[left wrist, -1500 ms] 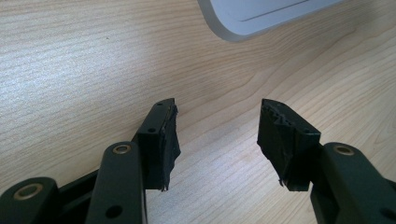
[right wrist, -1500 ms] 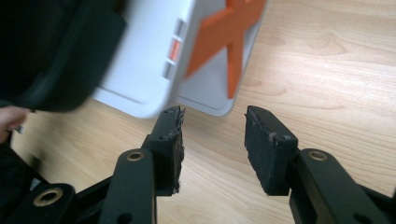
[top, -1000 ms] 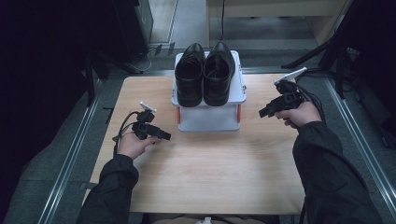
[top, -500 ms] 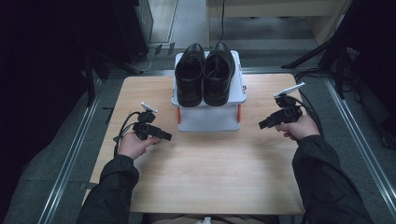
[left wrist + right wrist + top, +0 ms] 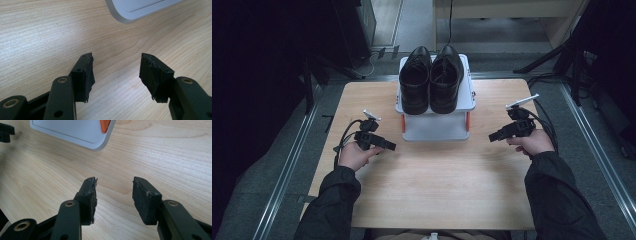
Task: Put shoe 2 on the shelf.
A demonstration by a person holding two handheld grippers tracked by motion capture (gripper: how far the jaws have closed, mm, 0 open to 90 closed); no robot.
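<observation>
- Two black shoes (image 5: 430, 80) sit side by side atop white rack (image 5: 434, 127), far-centre of table (image 5: 437, 190).
- L gripper (image 5: 388, 146): jaws have just been opening, now apart, nothing between.
- R gripper (image 5: 493, 137): likewise opening, apart, empty.
- Shoes prob. light, leather smooth, uppers yield; grab at heel collar.

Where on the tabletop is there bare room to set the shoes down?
The wide near half of the table, between the left gripper and right gripper, is bare wood. Strips either side of the rack are narrower. The pair of shoes crowds the rack's top shelf.
</observation>
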